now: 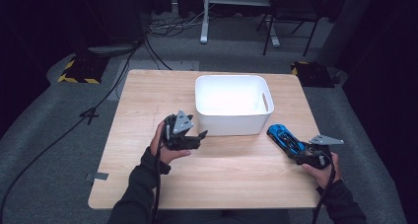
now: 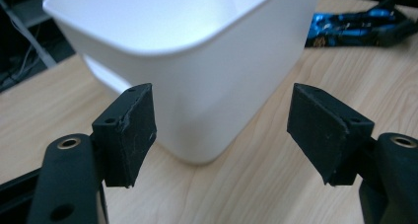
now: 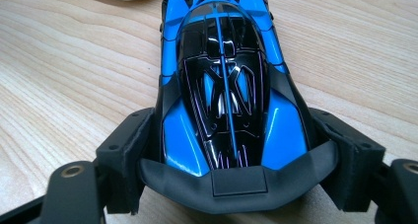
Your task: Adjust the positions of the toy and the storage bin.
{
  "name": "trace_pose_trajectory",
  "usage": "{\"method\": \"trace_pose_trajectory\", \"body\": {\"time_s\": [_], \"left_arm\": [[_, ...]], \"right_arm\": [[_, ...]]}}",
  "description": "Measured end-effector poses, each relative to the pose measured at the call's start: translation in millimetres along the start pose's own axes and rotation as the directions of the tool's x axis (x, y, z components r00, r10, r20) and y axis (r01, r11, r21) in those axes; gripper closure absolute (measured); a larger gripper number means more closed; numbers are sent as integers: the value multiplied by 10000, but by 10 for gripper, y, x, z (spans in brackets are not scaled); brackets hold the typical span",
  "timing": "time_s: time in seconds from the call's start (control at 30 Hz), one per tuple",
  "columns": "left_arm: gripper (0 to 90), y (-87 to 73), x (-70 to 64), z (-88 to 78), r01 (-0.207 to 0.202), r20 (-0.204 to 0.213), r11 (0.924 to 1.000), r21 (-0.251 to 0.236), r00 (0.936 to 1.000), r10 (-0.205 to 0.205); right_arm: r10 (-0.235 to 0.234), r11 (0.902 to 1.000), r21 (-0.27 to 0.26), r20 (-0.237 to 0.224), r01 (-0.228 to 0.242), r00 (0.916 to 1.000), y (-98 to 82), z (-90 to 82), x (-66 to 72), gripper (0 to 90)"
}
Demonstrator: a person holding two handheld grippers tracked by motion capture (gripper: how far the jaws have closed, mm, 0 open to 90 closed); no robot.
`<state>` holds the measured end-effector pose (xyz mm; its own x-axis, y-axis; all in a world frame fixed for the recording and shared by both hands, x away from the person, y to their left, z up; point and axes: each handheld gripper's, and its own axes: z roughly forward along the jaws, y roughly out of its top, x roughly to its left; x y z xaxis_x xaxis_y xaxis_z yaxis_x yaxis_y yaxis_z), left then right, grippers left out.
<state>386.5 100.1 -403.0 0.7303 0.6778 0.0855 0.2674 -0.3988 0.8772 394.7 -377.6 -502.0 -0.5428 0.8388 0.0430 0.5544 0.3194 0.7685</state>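
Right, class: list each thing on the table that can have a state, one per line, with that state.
White bin: upright, open-topped, nothing visible inside.
Blue toy car: upright on the table, beside the bin, clamped at one end.
Left gripper: open, nothing between the pads, facing the bin.
Right gripper: shut on the blue toy car.

no readable text, labels, brands or numbers anywhere. toy car (image 3: 222, 91) has blue and black line graphics on its body, no lettering or digits. white bin (image 1: 231, 103) is plain, no markings. the only sign-like marks are yellow and black hazard stripes on the floor plate (image 1: 79, 71) beyond the table's far left corner and on another floor plate (image 1: 313, 72) beyond its far right corner; no words on either.
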Motion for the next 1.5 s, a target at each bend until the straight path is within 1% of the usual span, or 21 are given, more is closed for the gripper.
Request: {"method": "trace_pose_trajectory", "body": {"time_s": [0.03, 0.1, 0.2, 0.3, 0.5, 0.6, 0.67, 0.7, 0.73, 0.77, 0.8, 0.9, 1.0, 1.07, 1.1, 1.13, 1.27, 1.37, 1.43, 1.47, 1.5], "left_arm": [[267, 46, -24, 14, -125, -89, 9999, -72, 9999, 124], [268, 131, -68, 42, -269, 71, 9993, -251, 9996, 271], [267, 247, -101, 78, -609, 159, 9980, -179, 9980, 612], [262, 340, -117, 154, -778, 285, 9969, -135, 9965, 782], [262, 473, -141, 368, -632, 619, 9980, 95, 9961, 625], [264, 522, -171, 468, -698, 776, 9973, 248, 9947, 677], [266, 551, -189, 529, -729, 763, 9967, 354, 9946, 700], [274, 565, -202, 569, -720, 686, 9971, 243, 9952, 702], [304, 581, -231, 622, -641, 843, 9979, 125, 9945, 628], [323, 590, -249, 649, -760, 863, 9969, 199, 9935, 740], [327, 607, -258, 673, -1089, 828, 9933, 378, 9910, 1055], [363, 666, -326, 772, -1143, 1010, 9923, 480, 9889, 1090], [420, 728, -390, 871, -1294, 1179, 9878, 864, 9859, 1189], [463, 757, -426, 925, -1514, 1086, 9814, 1181, 9843, 1388], [483, 757, -426, 925, -1514, 1086, 9814, 1181, 9843, 1388], [496, 771, -445, 966, -1645, 1204, 9766, 1386, 9816, 1483], [531, 780, -436, 993, -1564, 1165, 9777, 1399, 9832, 1406], [638, 794, -398, 1004, -1483, 1125, 9783, 1443, 9847, 1327], [658, 820, -363, 1018, -1243, 1304, 9792, 1603, 9860, 1038], [666, 832, -350, 1022, -1260, 1478, 9787, 1620, 9837, 1022], [689, 851, -348, 1036, -1517, 1648, 9746, 1649, 9785, 1244]], "right_arm": [[-13, 10000, -6, 5, 13, 10000, 0, 1, -1, 244], [-12, 10000, -5, 5, 12, 10000, 0, 1, -1, 244], [-18, 10000, -6, 5, 18, 10000, 0, 1, -1, 244], [-1, 10000, 2, -7, 1, 10000, 0, 0, -2, 244], [-7, 10000, 17, -29, 7, 10000, 1, 0, -5, 244], [27, 10000, 34, -38, -27, 10000, 1, -1, -4, 244], [19, 10000, 36, -37, -19, 10000, 1, -1, -3, 244], [14, 10000, 39, -38, -13, 10000, 1, -1, -4, 244], [13, 10000, 37, -36, -13, 10000, 1, -1, -4, 244], [10, 10000, 40, -40, -9, 10000, 1, -2, -4, 244], [-14, 10000, 34, -37, 14, 10000, 1, -1, -6, 244], [-16, 10000, 37, -18, 16, 10000, 1, -2, -3, 244], [-24, 10000, 38, -13, 24, 10000, 0, -2, -3, 244], [-51, 10000, -13, -3, 51, 10000, -1, 1, -5, 244], [-51, 10000, -13, -3, 51, 10000, -1, 1, -5, 244], [-44, 10000, -10, -7, 44, 10000, -1, 1, -4, 244], [53, 10000, -30, -25, -53, 10000, 0, 1, 3, 244], [70, 10000, -12, -25, -70, 10000, 0, 0, 4, 243], [45, 10000, -25, -23, -45, 10000, 0, 1, 3, 243], [44, 10000, -25, -23, -44, 10000, 0, 2, 2, 243], [48, 10000, -24, -21, -48, 10000, 0, 2, 3, 243]]}}
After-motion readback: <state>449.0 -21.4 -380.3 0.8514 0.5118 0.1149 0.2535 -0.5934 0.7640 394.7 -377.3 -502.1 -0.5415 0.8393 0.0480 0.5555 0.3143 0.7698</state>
